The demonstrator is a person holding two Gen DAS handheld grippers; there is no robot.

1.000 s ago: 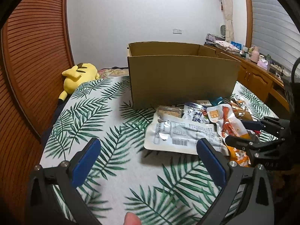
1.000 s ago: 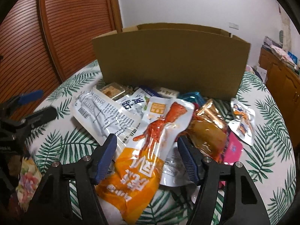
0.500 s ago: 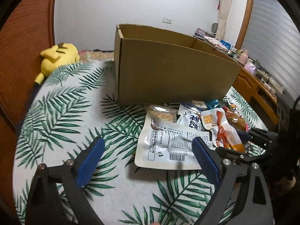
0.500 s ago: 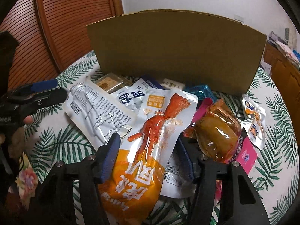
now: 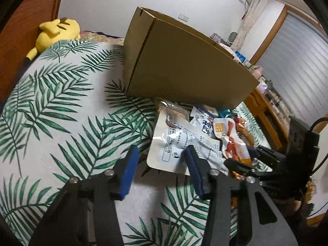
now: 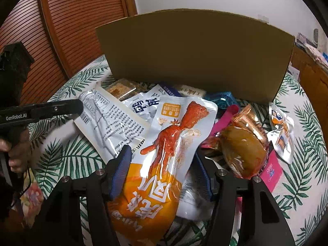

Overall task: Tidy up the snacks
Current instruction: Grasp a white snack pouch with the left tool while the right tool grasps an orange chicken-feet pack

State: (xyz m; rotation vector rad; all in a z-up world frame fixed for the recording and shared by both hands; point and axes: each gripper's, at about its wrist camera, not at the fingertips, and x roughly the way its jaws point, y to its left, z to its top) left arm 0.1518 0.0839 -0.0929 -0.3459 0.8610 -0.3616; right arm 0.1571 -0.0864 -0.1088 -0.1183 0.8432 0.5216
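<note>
Right gripper (image 6: 162, 170) fingers apart around the orange pouch (image 6: 162, 164); left gripper (image 5: 160, 166) fingers apart at the white pouch (image 5: 180, 145) near the box (image 5: 184, 71).

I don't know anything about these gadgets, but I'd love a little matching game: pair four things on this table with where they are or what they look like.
Things:
1. cardboard box
2. orange chicken-foot packet
3. yellow plush toy
4. white packet with a barcode

Descriptions:
A. lies between the fingers of the right tool
B. stands upright behind the snack pile
C. lies at the far edge of the leaf-print tablecloth
D. lies printed side up, just ahead of the left tool

Pairs: 1-B, 2-A, 3-C, 4-D
</note>
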